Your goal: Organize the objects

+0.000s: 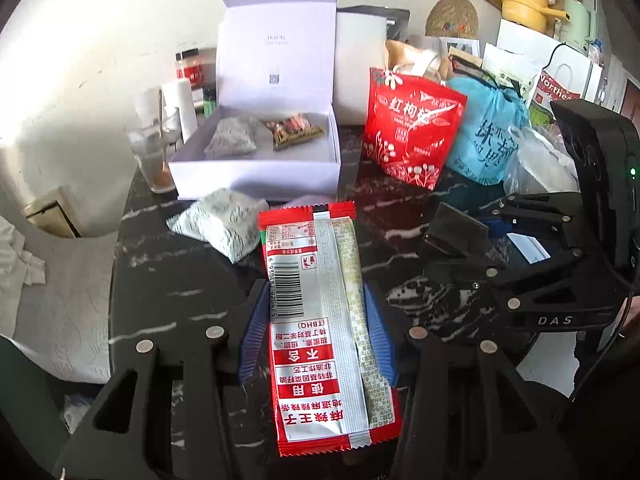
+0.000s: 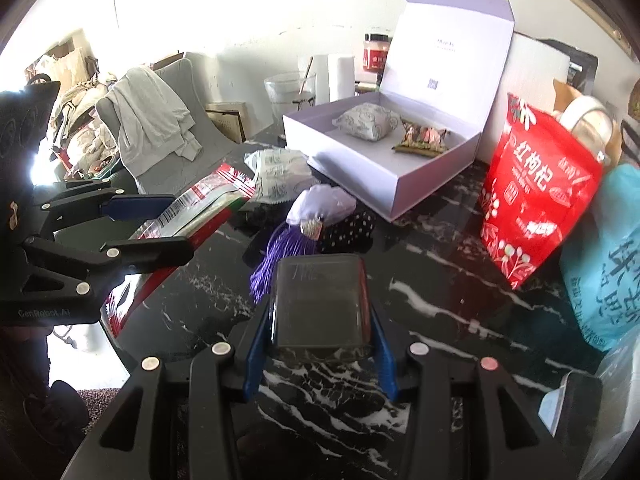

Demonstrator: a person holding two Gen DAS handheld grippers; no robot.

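My left gripper point(image 1: 316, 300) is shut on a long red and silver snack packet point(image 1: 320, 320), held above the dark marble table point(image 1: 180, 280); it also shows in the right wrist view point(image 2: 200, 204). My right gripper point(image 2: 320, 312) is shut on a dark translucent square case point(image 2: 320, 308), also seen in the left wrist view point(image 1: 456, 236). An open white box point(image 1: 256, 172) at the back holds a white patterned packet point(image 1: 232, 138) and a colourful packet point(image 1: 296, 130). Another white patterned packet point(image 1: 220, 224) lies in front of the box.
A red pouch point(image 1: 412, 132) and a blue bag point(image 1: 488, 136) stand right of the box. A glass with a spoon point(image 1: 154, 156), a paper roll and a jar stand left of it. A purple tassel and white sachet point(image 2: 304, 220) lie by a dotted pouch. A chair with clothes point(image 2: 152, 128) is left.
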